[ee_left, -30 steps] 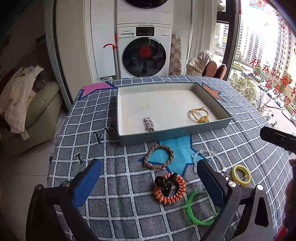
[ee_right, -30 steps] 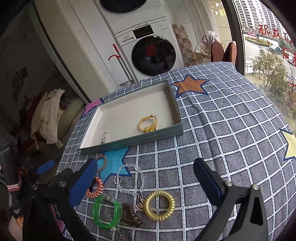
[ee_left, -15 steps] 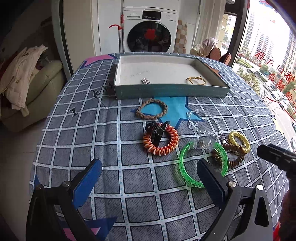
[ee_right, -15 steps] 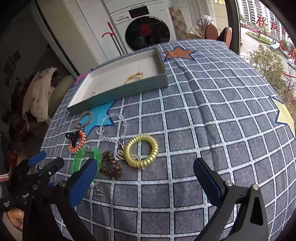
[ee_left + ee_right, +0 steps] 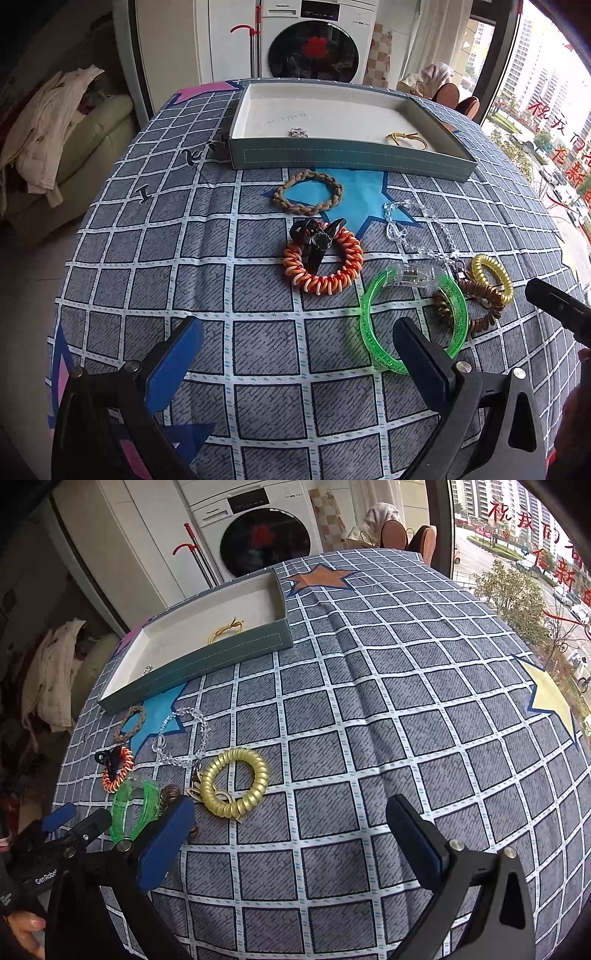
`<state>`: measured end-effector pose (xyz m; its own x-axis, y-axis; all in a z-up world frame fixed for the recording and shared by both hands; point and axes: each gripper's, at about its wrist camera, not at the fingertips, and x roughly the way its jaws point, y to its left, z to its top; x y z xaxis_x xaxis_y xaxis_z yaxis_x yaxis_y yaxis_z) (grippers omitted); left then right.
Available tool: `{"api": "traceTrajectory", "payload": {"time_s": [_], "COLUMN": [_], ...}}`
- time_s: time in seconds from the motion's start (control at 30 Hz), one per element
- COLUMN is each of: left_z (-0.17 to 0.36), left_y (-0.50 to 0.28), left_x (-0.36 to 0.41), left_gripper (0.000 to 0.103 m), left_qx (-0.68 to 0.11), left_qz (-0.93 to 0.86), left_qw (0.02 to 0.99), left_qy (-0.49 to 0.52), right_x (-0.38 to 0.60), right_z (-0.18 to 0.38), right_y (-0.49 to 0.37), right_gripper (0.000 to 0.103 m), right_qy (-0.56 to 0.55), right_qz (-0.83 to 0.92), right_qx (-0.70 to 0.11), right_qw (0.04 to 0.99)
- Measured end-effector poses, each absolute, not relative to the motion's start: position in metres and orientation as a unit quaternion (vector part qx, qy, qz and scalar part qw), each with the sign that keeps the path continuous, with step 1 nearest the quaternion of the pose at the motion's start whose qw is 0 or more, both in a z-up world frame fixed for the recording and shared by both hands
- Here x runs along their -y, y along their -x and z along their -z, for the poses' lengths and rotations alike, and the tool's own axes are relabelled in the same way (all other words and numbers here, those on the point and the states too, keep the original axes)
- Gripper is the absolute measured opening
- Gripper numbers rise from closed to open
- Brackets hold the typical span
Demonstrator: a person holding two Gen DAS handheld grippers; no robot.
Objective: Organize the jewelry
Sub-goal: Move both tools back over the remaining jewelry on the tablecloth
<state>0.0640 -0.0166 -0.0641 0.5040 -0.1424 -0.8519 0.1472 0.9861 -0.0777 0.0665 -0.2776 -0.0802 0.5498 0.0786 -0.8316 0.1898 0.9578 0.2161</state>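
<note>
Jewelry: coiled, braided, beaded bands beside the green bangle (image 5: 413, 321); both grippers' jaws gape wide, holding nothing.

"Panasonic" stands on the far washer (image 5: 314, 22); "GenRobo…" on the left gripper (image 5: 59, 834); red Chinese characters on the right window (image 5: 554, 125).

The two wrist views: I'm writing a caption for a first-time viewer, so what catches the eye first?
A bright green translucent plastic bangle glows on the grey checked tablecloth, just ahead of the open left gripper. Beside it lie an orange-and-white coiled bracelet and a gold spiral hair tie. Behind them sits a shallow teal tray.
</note>
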Motion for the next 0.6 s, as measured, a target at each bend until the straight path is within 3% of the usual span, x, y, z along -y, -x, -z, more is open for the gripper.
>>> {"api": "traceTrajectory", "payload": {"time_s": [0.33, 0.43, 0.5, 0.6], "left_z": [0.068, 0.071, 0.072, 0.076], "left_y": [-0.066, -0.067, -0.067, -0.067], "left_x": [0.024, 0.025, 0.026, 0.03], "left_gripper": [0.103, 0.103, 0.103, 0.103], "left_qx": [-0.497, -0.499, -0.501, -0.502], "left_qz": [0.079, 0.075, 0.073, 0.072], "left_qw": [0.864, 0.863, 0.862, 0.862], "left_qy": [-0.007, -0.009, -0.011, -0.023], "right_x": [0.272, 0.27, 0.267, 0.258], "right_z": [0.087, 0.09, 0.095, 0.096], "right_y": [-0.082, -0.085, -0.087, -0.087], "right_gripper": [0.098, 0.089, 0.077, 0.075], "right_qy": [-0.113, -0.102, -0.097, -0.068], "right_qz": [0.03, 0.031, 0.03, 0.03], "right_qx": [-0.48, -0.485, -0.493, -0.492], "right_qw": [0.87, 0.868, 0.864, 0.867]}}
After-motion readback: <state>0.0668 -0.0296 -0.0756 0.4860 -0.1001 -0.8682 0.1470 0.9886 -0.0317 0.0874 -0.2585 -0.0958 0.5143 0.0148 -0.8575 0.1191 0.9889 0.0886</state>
